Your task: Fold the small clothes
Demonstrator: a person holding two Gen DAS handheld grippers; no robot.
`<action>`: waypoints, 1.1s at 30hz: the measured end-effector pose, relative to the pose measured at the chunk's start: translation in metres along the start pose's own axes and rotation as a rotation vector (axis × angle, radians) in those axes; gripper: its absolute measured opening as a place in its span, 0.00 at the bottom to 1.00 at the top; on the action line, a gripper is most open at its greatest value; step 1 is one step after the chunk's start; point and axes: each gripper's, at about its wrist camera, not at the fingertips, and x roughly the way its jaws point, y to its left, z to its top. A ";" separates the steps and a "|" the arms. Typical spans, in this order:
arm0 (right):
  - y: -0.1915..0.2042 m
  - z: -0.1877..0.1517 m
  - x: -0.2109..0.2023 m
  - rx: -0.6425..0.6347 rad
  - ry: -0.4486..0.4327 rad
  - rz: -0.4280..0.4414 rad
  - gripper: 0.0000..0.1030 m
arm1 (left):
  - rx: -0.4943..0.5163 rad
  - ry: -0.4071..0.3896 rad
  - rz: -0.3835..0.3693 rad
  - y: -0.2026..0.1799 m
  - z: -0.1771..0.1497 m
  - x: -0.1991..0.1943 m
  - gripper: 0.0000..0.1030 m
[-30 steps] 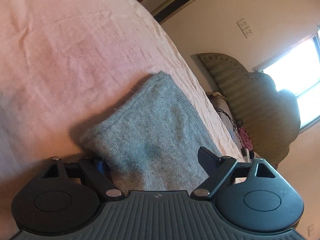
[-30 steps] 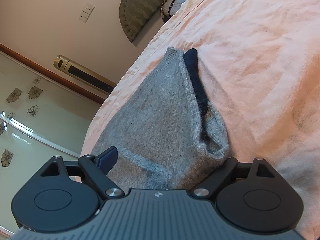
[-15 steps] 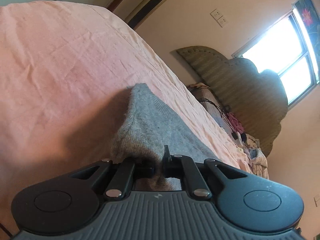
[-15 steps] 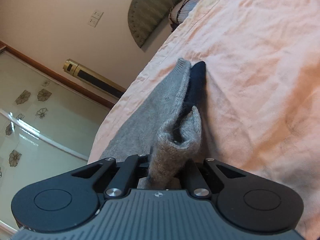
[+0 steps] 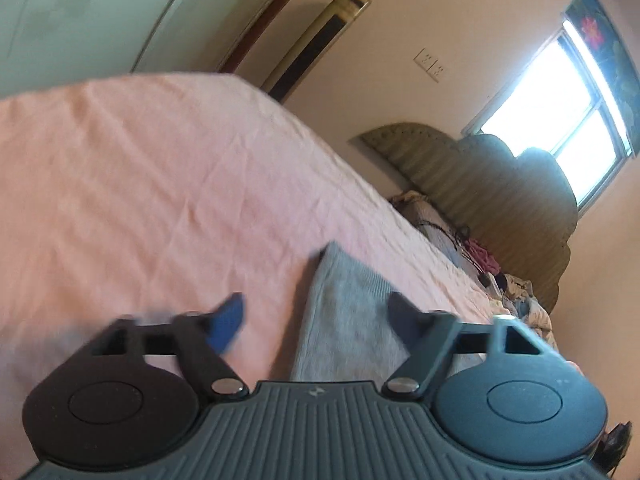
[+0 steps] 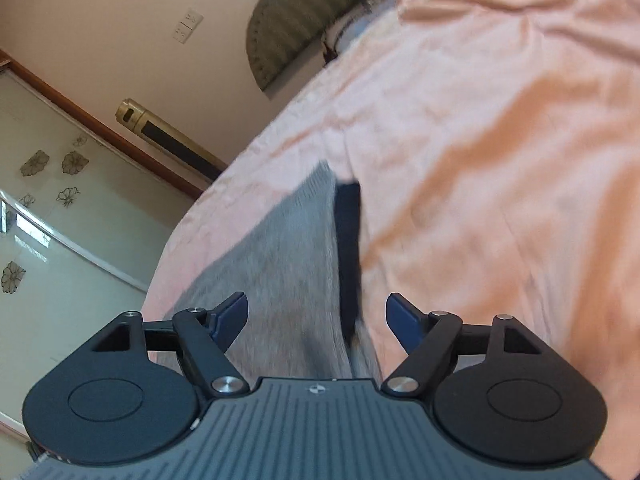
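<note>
Both grippers, left point(image 5: 316, 316) and right point(image 6: 316, 316), are gaping wide, gripping nothing; the grey garment point(image 6: 280, 264) is lying near the bed's point(image 6: 500, 160) edge.

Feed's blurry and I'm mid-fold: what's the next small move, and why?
Probably lift both grippers clear and check the fold. Left gripper and right gripper both have jaws spread, holding nothing; the grey garment lies on the pink sheet, a dark strip showing along its edge.
</note>
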 end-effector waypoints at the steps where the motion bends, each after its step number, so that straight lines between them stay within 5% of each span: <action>1: 0.005 0.015 0.009 -0.021 -0.006 0.000 0.74 | 0.060 -0.015 -0.016 -0.010 0.008 0.016 0.93; 6: 0.036 0.077 0.093 -0.183 0.033 -0.081 0.63 | 0.190 0.158 0.013 -0.048 0.026 0.129 0.92; 13: 0.052 0.099 0.190 -0.317 0.163 -0.217 0.62 | 0.354 0.288 0.078 -0.079 0.016 0.227 0.87; 14: 0.052 0.096 0.197 -0.330 0.177 -0.222 0.51 | 0.376 0.305 0.098 -0.081 0.012 0.235 0.73; 15: 0.052 0.091 0.202 -0.355 0.193 -0.223 0.22 | 0.396 0.321 0.121 -0.083 0.009 0.241 0.36; 16: 0.052 0.089 0.206 -0.366 0.210 -0.226 0.12 | 0.424 0.300 0.140 -0.085 0.008 0.241 0.18; 17: 0.053 0.088 0.205 -0.375 0.205 -0.221 0.13 | 0.422 0.305 0.114 -0.085 0.009 0.240 0.10; 22: 0.048 0.095 0.162 -0.342 0.075 -0.148 0.12 | 0.465 0.235 0.099 -0.096 0.008 0.224 0.09; 26: 0.017 0.088 0.176 -0.271 0.105 -0.226 0.14 | 0.447 0.250 0.171 -0.087 0.003 0.234 0.14; 28: 0.020 0.082 0.167 -0.248 0.066 -0.215 0.33 | 0.429 0.219 0.219 -0.092 0.008 0.221 0.19; 30: 0.031 0.081 0.142 -0.225 -0.006 -0.188 0.73 | 0.447 0.135 0.216 -0.101 0.011 0.199 0.23; 31: 0.039 0.078 0.128 -0.239 -0.062 -0.171 0.72 | 0.445 0.110 0.181 -0.107 0.011 0.191 0.25; 33: 0.056 0.070 0.116 -0.263 -0.061 -0.118 0.71 | 0.436 0.130 0.108 -0.121 0.003 0.189 0.53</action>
